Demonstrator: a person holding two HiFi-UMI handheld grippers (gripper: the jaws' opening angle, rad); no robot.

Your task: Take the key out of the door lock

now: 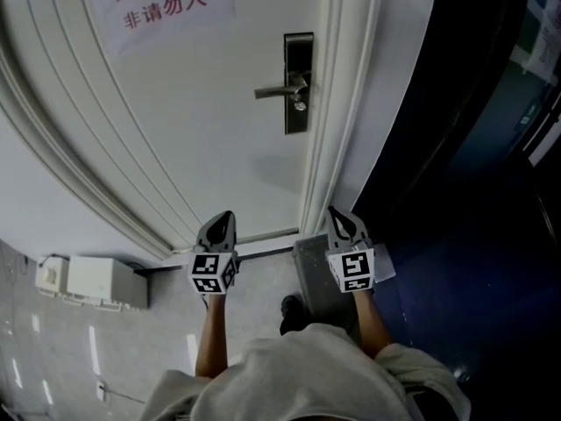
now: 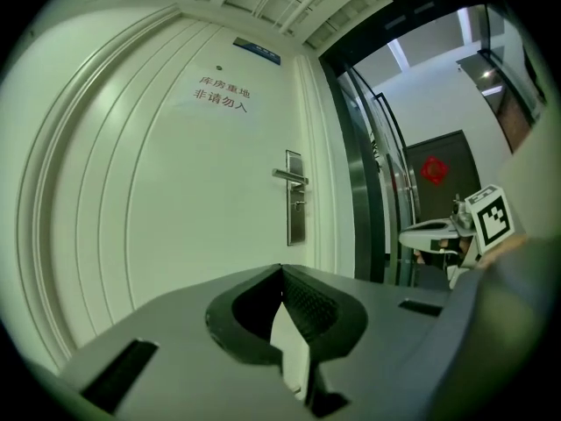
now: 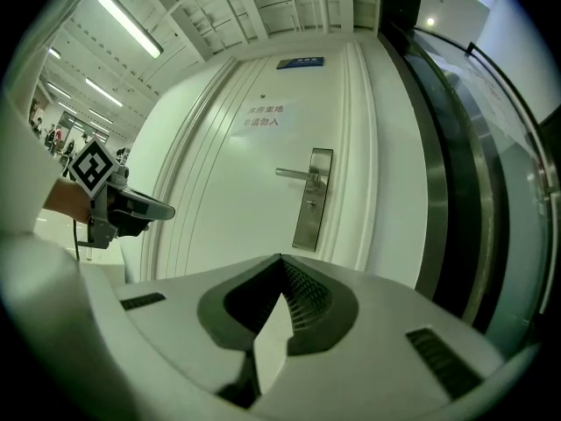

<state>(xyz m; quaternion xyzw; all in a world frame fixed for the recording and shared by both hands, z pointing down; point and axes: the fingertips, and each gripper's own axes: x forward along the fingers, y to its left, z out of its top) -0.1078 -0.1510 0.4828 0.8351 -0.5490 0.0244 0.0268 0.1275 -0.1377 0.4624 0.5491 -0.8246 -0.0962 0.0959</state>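
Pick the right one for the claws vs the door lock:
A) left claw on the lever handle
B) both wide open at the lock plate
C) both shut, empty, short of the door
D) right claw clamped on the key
C: in each gripper view the tips meet with nothing between them, and the head view shows the left claw and right claw well short of the lock plate and key.

Smooth white painted door [image 1: 202, 130], brushed silver metal lock plate [image 1: 298, 123] and lever handle [image 1: 273, 90], white paper notice [image 1: 162, 7], glossy floor tiles [image 1: 53, 349]
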